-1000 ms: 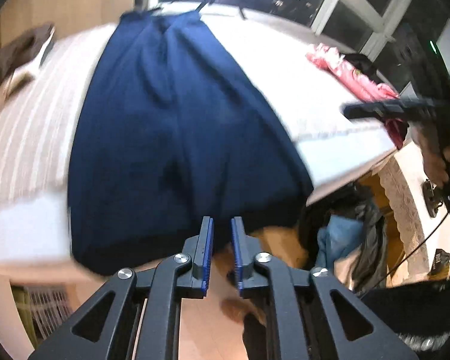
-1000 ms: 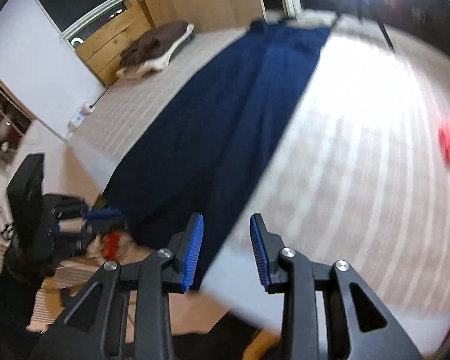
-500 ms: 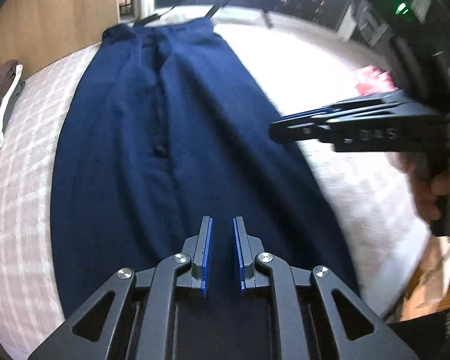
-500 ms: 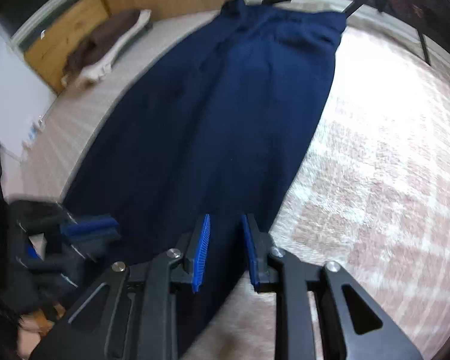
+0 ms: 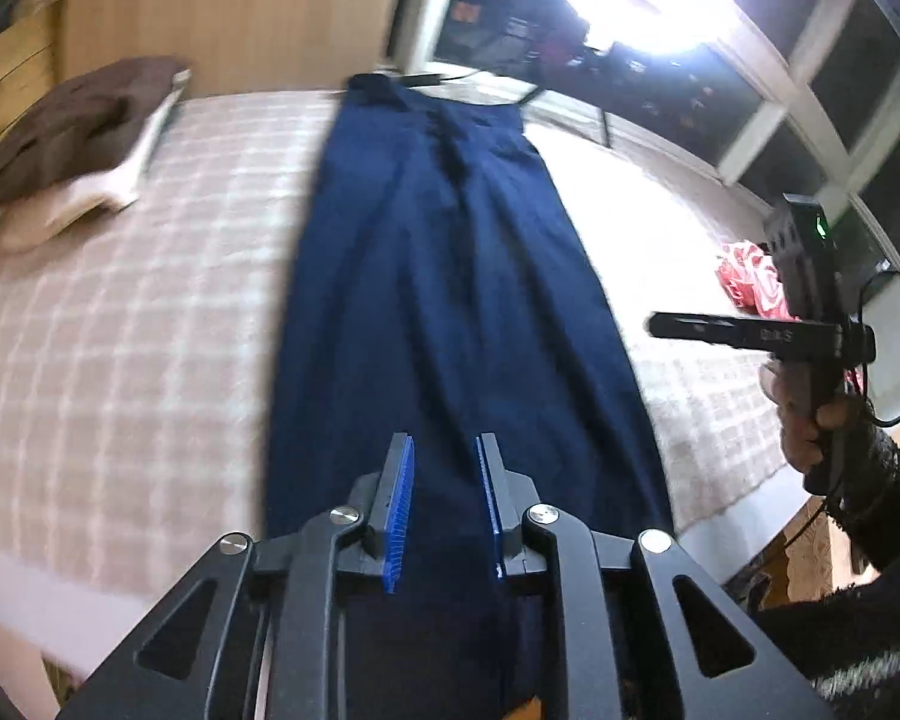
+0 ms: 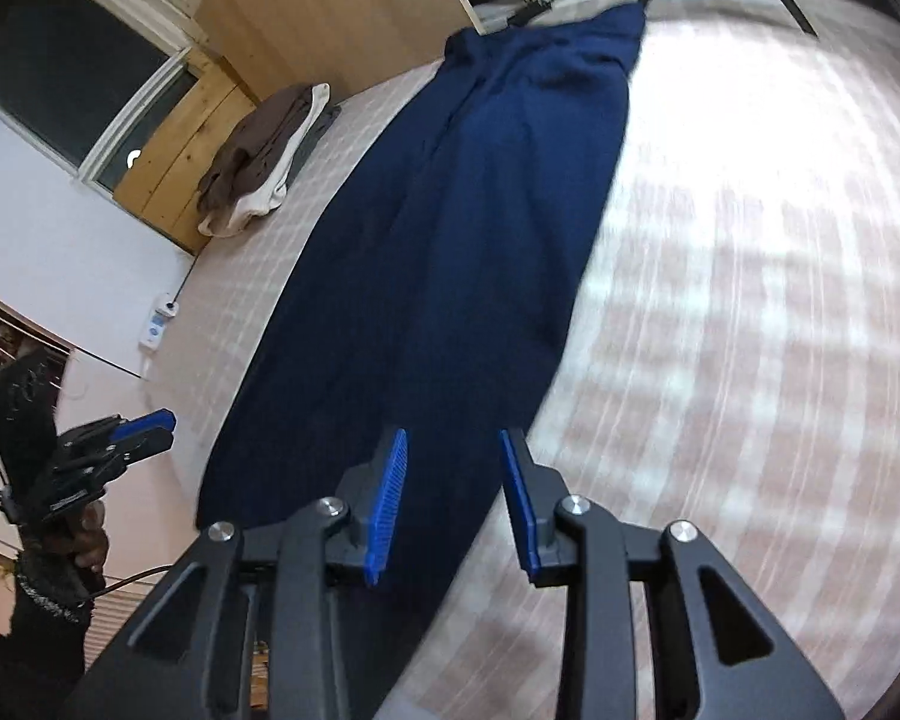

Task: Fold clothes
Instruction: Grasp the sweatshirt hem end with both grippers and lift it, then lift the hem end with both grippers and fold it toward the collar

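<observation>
A long navy blue garment (image 5: 450, 300) lies flat and stretched out on a bed with a checked cover (image 5: 120, 330); it also shows in the right wrist view (image 6: 450, 252). Its near hem hangs over the bed's front edge. My left gripper (image 5: 444, 504) is open and empty above the near end of the garment. My right gripper (image 6: 453, 498) is open and empty above the garment's near right edge. The right gripper (image 5: 750, 333) shows side-on in the left wrist view, the left gripper (image 6: 120, 444) in the right wrist view.
A folded pile of brown and white clothes (image 5: 72, 144) lies at the far left of the bed, also in the right wrist view (image 6: 264, 156). A red and white item (image 5: 747, 276) lies at the bed's right. Wooden panels and windows stand behind the bed.
Both grippers have opened wider and drawn back and up from the garment. The garment lies flat as before.
</observation>
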The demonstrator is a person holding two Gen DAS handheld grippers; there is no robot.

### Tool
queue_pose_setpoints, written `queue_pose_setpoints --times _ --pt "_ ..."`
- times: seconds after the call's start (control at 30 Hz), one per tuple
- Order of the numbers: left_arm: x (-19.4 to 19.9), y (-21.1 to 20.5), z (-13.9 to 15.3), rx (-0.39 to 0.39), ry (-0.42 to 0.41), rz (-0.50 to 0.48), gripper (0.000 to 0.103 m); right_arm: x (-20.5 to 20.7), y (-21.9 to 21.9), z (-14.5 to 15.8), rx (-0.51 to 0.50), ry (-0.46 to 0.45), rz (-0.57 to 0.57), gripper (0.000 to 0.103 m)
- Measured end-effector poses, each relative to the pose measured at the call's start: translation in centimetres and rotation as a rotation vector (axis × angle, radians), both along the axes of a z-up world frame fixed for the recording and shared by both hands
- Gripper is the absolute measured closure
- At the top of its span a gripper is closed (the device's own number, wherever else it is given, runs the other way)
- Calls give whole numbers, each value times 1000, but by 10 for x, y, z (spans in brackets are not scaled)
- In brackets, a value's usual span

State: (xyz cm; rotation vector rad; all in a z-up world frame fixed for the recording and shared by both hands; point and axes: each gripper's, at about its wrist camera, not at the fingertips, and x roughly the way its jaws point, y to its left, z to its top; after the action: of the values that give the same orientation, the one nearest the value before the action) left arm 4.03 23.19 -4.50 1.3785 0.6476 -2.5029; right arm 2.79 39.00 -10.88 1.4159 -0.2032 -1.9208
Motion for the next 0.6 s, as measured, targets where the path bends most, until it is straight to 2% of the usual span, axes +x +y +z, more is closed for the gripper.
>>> queue_pose_setpoints --times 0.1,0.23,0.3,0.47,0.6 --pt "29 -12 -7 5 -60 32 83 31 13 3 1 3 -53 71" --pt "60 -13 -22 21 -97 8 83 84 23 6 43 56 -158 71" --pt "75 -14 -28 34 -94 -29 83 112 26 4 67 74 -220 71" --pt "103 -12 -46 78 -94 -128 83 187 26 -11 90 22 -394 71" --pt "123 -5 -57 105 -113 -232 83 232 17 -15 95 2 -456 71"
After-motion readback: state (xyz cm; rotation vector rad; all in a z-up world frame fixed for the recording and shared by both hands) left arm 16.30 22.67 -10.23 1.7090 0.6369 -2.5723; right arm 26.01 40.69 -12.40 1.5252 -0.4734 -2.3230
